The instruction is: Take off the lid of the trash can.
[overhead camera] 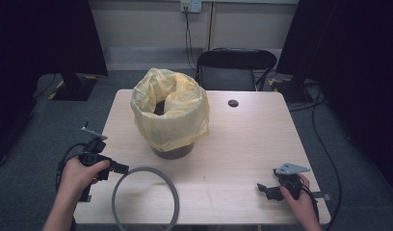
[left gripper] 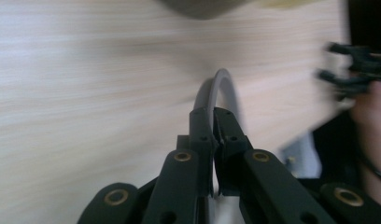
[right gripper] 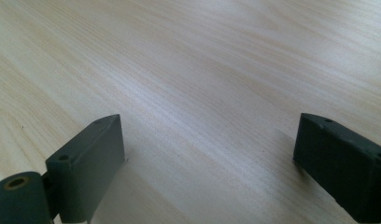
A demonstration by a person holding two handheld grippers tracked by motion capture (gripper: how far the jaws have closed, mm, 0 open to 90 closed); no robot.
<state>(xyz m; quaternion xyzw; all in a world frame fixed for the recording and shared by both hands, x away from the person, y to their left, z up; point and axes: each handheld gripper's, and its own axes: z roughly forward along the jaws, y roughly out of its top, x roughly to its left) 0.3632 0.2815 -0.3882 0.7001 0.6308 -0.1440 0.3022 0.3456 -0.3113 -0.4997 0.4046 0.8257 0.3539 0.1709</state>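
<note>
Clamping the grey ring point(overhead camera: 145, 198) at its left rim, the left tool point(overhead camera: 123, 169) holds it on the counter's point(overhead camera: 242, 139) near edge; the yellow-lined bin point(overhead camera: 170, 115) stands just beyond, while the right tool point(overhead camera: 260, 188) rests released, well apart.

Thin grey ring point(overhead camera: 145, 199), a plain hoop, lies flat on the near-left part of the wooden table point(overhead camera: 242, 139), w/ its near arc at the table's front edge. Its left rim is pinched edge-on betw. the left gripper point(left gripper: 212, 114) jaws. Just in front of the yellow-bagged bin point(overhead camera: 171, 115), not touching it.
</note>
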